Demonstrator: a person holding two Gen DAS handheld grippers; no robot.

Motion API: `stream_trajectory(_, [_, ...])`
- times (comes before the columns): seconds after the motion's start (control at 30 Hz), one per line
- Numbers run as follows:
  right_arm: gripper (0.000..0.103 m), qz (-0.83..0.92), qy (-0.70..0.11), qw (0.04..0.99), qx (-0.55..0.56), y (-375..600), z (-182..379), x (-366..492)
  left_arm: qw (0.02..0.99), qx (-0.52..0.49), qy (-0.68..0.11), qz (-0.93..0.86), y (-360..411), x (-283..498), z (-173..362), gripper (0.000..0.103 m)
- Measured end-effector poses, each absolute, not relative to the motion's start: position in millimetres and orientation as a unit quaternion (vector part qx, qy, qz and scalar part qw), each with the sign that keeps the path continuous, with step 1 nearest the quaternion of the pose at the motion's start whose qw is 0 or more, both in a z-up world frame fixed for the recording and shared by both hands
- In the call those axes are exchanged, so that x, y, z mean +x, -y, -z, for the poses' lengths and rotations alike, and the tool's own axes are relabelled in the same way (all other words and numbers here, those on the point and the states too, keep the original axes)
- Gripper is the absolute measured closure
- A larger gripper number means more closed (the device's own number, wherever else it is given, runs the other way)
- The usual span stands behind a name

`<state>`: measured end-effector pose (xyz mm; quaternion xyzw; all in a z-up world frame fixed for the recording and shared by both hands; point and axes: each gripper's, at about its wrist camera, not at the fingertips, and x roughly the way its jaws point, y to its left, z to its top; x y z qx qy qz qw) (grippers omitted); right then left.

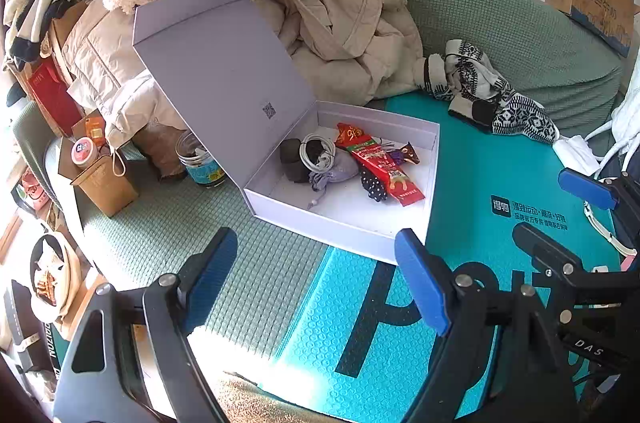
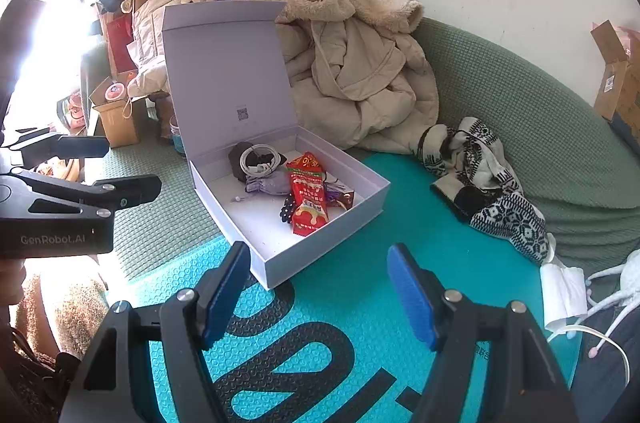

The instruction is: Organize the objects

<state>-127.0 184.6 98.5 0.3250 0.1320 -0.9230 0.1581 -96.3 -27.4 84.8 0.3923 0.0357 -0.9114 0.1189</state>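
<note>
Landmark: the white box (image 1: 352, 223) sits lid-up on the teal mat (image 1: 500, 151), and everything below is placed from it.
Box contents: you can see a coiled white cable (image 1: 318, 151) at the back beside a lavender pouch (image 1: 340, 171), with a red snack packet (image 1: 384, 163) lying across the middle.
Left gripper (image 1: 316, 275): yours hangs just in front of the box's near wall, jaws spread, nothing between them.
Right gripper (image 2: 318, 289): also in front of the box's near corner, jaws released and empty.
Outside the box: a black-and-white knit (image 2: 492, 183) lies to its right on the mat's edge; a beige coat (image 2: 360, 75) is heaped behind it.
</note>
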Motion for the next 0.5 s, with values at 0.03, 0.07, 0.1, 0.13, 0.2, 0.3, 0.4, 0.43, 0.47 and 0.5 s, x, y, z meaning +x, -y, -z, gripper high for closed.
stream_trajectory(0.03, [0.031,0.923,-0.129,0.159,0.326,-185.0,-97.4,-125.6,0.12,0.393,-0.036,0.911,27.1,-93.2,-82.9,0.023])
stream_trajectory(0.07, [0.031,0.923,-0.127,0.16,0.327,-185.5,-96.5,-124.6,0.121,0.395,-0.037,0.91,26.6,-90.9,-81.4,0.023])
stream_trajectory(0.1, [0.031,0.923,-0.125,0.161,0.326,-185.6,-95.9,-123.4,0.122,0.396,-0.037,0.91,26.7,-88.7,-80.0,0.023])
stream_trajectory(0.13, [0.031,0.923,-0.124,0.163,0.326,-185.2,-95.5,-121.7,0.122,0.396,-0.038,0.909,26.8,-86.4,-78.8,0.023])
stream_trajectory(0.2, [0.031,0.922,-0.126,0.167,0.326,-184.1,-94.6,-120.8,0.122,0.397,-0.041,0.909,27.7,-82.6,-76.6,0.023])
stream_trajectory(0.3, [0.031,0.921,-0.129,0.166,0.329,-180.6,-92.6,-122.4,0.127,0.401,-0.044,0.906,29.3,-79.9,-74.1,0.023])
stream_trajectory(0.4, [0.031,0.919,-0.128,0.169,0.332,-179.2,-90.5,-125.8,0.134,0.408,-0.038,0.902,30.2,-80.2,-72.1,0.023])
stream_trajectory(0.43, [0.031,0.919,-0.128,0.169,0.333,-178.5,-89.9,-126.1,0.132,0.409,-0.04,0.902,30.9,-80.1,-71.2,0.023])
stream_trajectory(0.47, [0.031,0.919,-0.128,0.169,0.333,-177.9,-89.2,-127.1,0.129,0.41,-0.042,0.902,31.6,-80.0,-70.2,0.023])
stream_trajectory(0.5, [0.031,0.918,-0.129,0.169,0.334,-177.2,-88.6,-128.0,0.128,0.412,-0.042,0.901,32.1,-80.2,-69.4,0.023])
